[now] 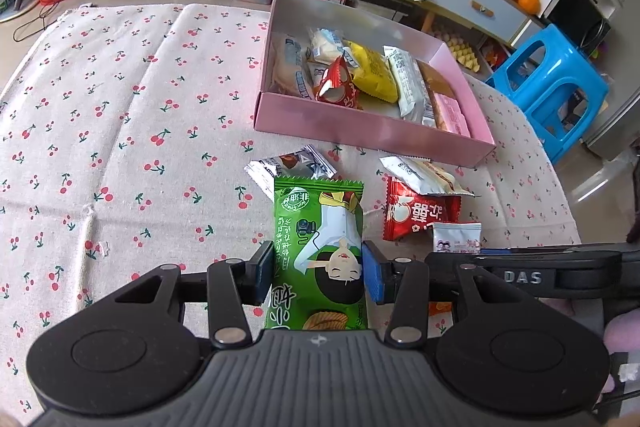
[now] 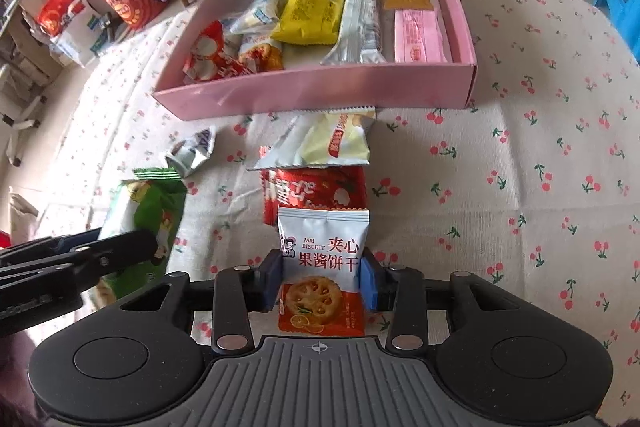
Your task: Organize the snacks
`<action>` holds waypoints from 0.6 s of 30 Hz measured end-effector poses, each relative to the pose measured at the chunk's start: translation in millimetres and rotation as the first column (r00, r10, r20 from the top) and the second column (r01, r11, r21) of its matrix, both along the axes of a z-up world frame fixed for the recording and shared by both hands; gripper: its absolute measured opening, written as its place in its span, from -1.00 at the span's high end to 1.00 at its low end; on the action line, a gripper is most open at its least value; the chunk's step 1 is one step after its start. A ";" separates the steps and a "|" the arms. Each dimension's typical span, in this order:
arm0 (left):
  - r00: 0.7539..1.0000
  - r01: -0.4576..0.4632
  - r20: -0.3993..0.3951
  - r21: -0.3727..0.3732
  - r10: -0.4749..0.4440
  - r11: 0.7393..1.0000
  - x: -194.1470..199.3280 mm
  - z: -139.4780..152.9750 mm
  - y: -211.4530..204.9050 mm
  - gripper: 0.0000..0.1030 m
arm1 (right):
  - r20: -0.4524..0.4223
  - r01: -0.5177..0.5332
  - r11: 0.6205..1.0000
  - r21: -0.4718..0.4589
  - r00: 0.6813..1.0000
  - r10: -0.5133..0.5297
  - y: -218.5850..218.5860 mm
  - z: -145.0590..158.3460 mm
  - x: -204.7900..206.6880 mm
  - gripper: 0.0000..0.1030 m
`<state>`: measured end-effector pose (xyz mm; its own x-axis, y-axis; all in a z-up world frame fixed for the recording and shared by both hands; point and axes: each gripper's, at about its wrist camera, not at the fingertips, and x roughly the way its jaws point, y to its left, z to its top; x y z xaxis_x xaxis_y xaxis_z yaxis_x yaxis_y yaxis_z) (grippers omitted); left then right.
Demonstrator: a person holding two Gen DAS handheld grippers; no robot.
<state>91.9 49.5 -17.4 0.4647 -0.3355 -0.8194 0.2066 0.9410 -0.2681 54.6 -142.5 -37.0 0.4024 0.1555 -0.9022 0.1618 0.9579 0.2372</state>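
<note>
In the left wrist view our left gripper sits low in the middle of the frame, its blue pads pressed against both sides of the green snack packet. The jaws are narrow, closed on that packet, which runs lengthwise between them and reaches up toward the frame's centre. The gripper tilts steeply down at the cherry-print cloth.

In the right wrist view our right gripper is also low and central, pointing steeply down. Its jaws stand narrow around the white and orange biscuit packet, the pads touching its two sides, so we read it as gripped. The left gripper's black frame shows at the lower left of this view, with the green packet under it.

The pink box lies across the upper middle of the right view, already holding a yellow packet, a silver packet, a pink bar and others. Between the box and the biscuit packet, on the cloth, lie a red packet and a pale yellow packet partly on top of it. A small crumpled silver wrapper lies to their left.
</note>
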 end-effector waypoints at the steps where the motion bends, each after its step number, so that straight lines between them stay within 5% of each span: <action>1: 1.000 -0.004 0.002 -0.004 0.004 1.000 0.2 1.0 1.5 0.19 | 0.007 0.003 1.000 0.015 1.000 -0.004 -1.1 2.8 -1.5 0.27; 9: 0.997 -0.068 0.029 -0.079 0.070 0.995 4.0 13.2 13.0 0.19 | 0.082 0.064 0.989 0.137 0.994 -0.075 -19.7 32.4 -5.3 0.27; 18: 0.986 -0.103 0.119 -0.088 0.113 0.991 55.1 34.7 9.3 0.19 | 0.199 0.118 0.975 0.188 0.968 -0.155 -41.4 58.0 47.6 0.27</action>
<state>147.0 58.8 17.3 0.5975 -0.3413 -0.7256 0.1413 0.9356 -0.3237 102.2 -183.9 21.1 0.6089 0.2324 -0.7584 0.2162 0.8712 0.4407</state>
